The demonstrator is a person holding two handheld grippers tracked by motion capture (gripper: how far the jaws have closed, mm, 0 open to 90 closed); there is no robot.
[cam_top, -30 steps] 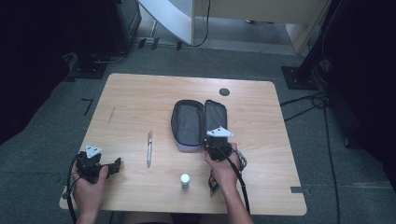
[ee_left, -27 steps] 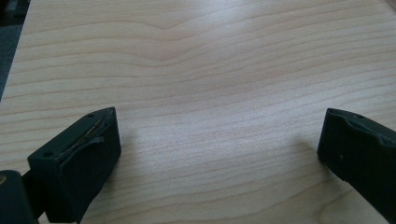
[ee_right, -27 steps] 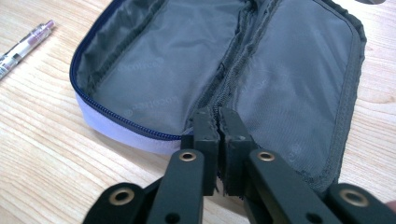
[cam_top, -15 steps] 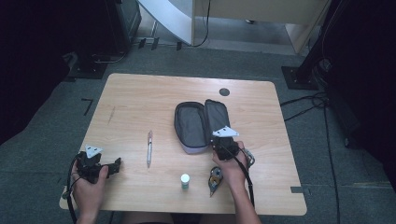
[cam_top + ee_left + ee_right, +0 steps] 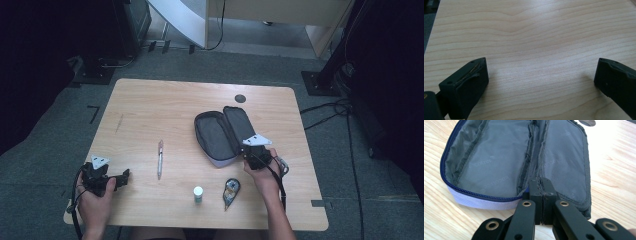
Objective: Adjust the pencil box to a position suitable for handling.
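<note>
An open dark pencil case (image 5: 219, 137) with a blue zipper and pale lilac outside lies right of the table's middle, its grey lining (image 5: 499, 157) facing up. At the case's near edge, by the fold between the two halves, my right gripper (image 5: 252, 149) (image 5: 540, 181) is shut on the fabric rim. My left gripper (image 5: 120, 177) (image 5: 540, 75) rests at the table's front left, jaws wide open over bare wood with nothing between them.
A pen (image 5: 160, 159) lies left of the case. A small white-capped tube (image 5: 198, 193) and a correction tape dispenser (image 5: 231, 190) sit near the front edge. A dark round disc (image 5: 240, 98) is set in the wooden table (image 5: 150, 110) at the back.
My right hand has shifted to the right, and the pencil case has slid that way with it. The correction tape dispenser has come into sight beside the hand. The left hand has stayed put.
</note>
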